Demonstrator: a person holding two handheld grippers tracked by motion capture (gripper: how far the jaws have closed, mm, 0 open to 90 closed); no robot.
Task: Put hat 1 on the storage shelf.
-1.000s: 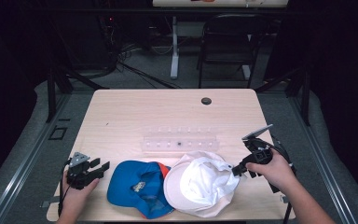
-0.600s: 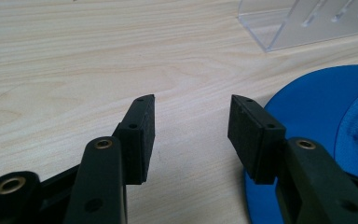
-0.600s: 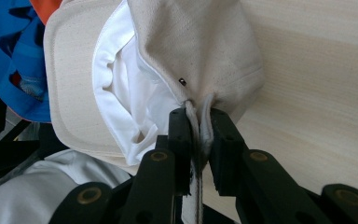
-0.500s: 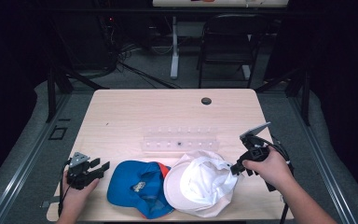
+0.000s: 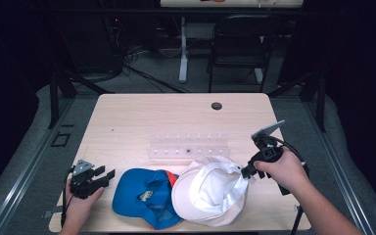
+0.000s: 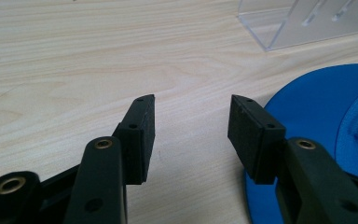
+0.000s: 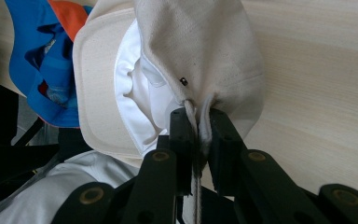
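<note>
A pale wooden table (image 5: 127,122) carries a white cap (image 5: 210,198) lying upside down near its front edge, overlapping a blue cap (image 5: 137,196) to its left; behind both stands a clear plastic rack (image 5: 188,147); the right gripper (image 5: 247,171) is clenched on the white cap's rim at its right side; the left gripper (image 5: 108,175), jaws parted and holding nothing, rests just left of the blue cap.

The white cap (image 5: 209,196) lies upside down on the table's near edge, overlapping the blue cap (image 5: 139,195), its right rim lifted.
</note>
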